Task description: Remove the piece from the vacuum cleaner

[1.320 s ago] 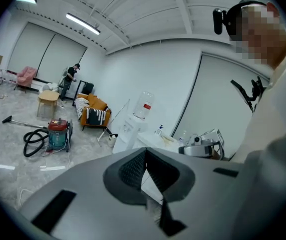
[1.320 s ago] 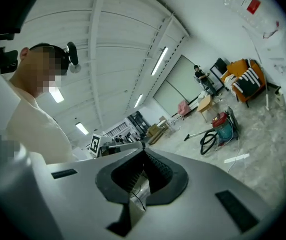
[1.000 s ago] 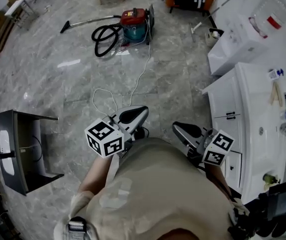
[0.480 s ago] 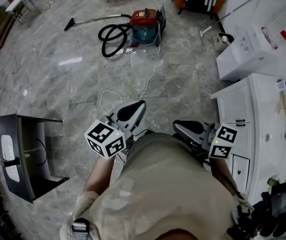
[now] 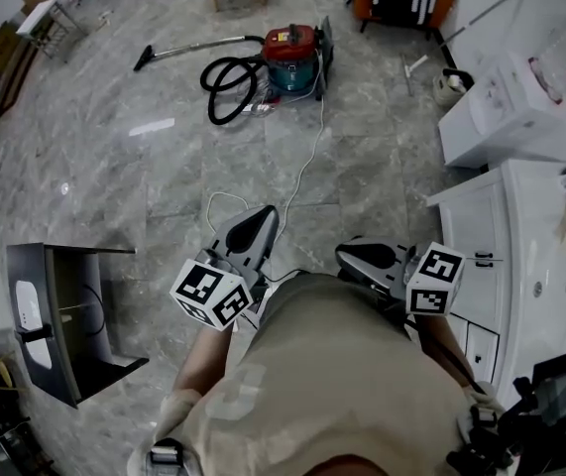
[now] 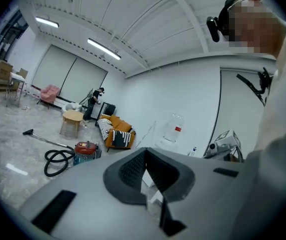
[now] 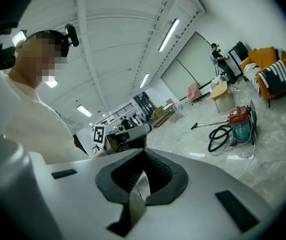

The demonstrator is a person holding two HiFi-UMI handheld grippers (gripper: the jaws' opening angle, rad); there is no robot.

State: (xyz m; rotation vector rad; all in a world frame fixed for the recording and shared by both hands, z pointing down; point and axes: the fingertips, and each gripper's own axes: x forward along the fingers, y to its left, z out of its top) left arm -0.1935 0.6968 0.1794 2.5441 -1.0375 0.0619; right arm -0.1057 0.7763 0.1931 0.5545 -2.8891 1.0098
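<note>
Approach step: vacuum cleaner (image 5: pixel 292 53) sat on the floor at 12 o'clock, well apart from both grippers. Left gripper (image 5: pixel 266 211) and right gripper (image 5: pixel 347 256) were pressed together, empty. Next — close in, spread the jaws, pick the piece, likely the hose (image 5: pixel 225 85).

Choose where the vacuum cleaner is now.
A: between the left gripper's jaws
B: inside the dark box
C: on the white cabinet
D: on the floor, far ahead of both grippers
D: the vacuum cleaner stands on the floor, well apart from the left gripper and the right gripper, both of which are shut on nothing.
</note>
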